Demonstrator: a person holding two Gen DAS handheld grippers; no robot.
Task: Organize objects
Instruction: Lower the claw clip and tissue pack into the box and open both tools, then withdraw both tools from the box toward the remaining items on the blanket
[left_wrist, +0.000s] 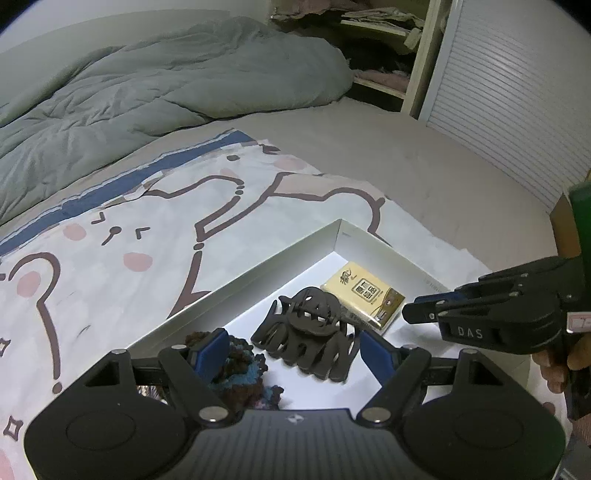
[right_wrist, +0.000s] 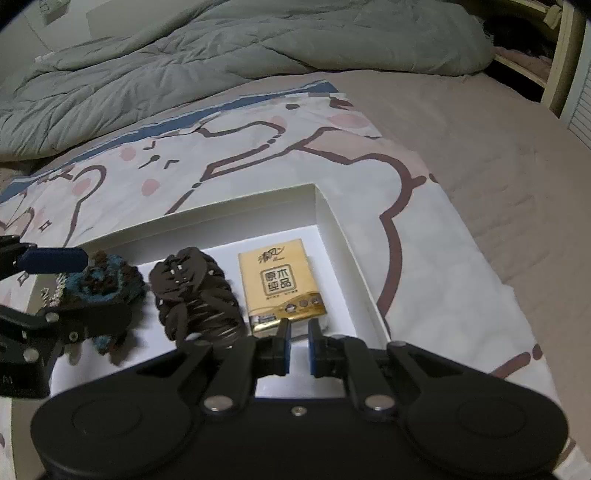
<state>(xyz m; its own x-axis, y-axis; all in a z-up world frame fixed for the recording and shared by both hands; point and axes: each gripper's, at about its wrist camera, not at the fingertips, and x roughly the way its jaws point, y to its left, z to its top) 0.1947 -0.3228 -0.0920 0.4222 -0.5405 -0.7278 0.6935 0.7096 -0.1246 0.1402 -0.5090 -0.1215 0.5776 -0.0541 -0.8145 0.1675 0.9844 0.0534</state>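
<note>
A shallow white tray (left_wrist: 258, 266) (right_wrist: 229, 206) lies on a cartoon-print cloth on the bed. In it sit a yellow tissue pack (left_wrist: 364, 291) (right_wrist: 279, 277), a dark hair claw (left_wrist: 310, 332) (right_wrist: 195, 295) and a brown-and-blue crocheted scrunchie (left_wrist: 240, 373) (right_wrist: 107, 280), side by side. My left gripper (left_wrist: 295, 354) (right_wrist: 105, 286) hangs open over the scrunchie and claw, gripping nothing. My right gripper (right_wrist: 299, 332) (left_wrist: 408, 312) is shut, its tips at the near edge of the tissue pack, which lies flat in the tray.
A rumpled grey duvet (left_wrist: 166, 85) fills the back of the bed. The cartoon cloth (left_wrist: 110, 240) spreads left of the tray. A shelf (left_wrist: 391, 48) and a slatted door (left_wrist: 517, 92) stand at the back right. A green box (left_wrist: 580, 221) and a hand (left_wrist: 554, 373) show at the right edge.
</note>
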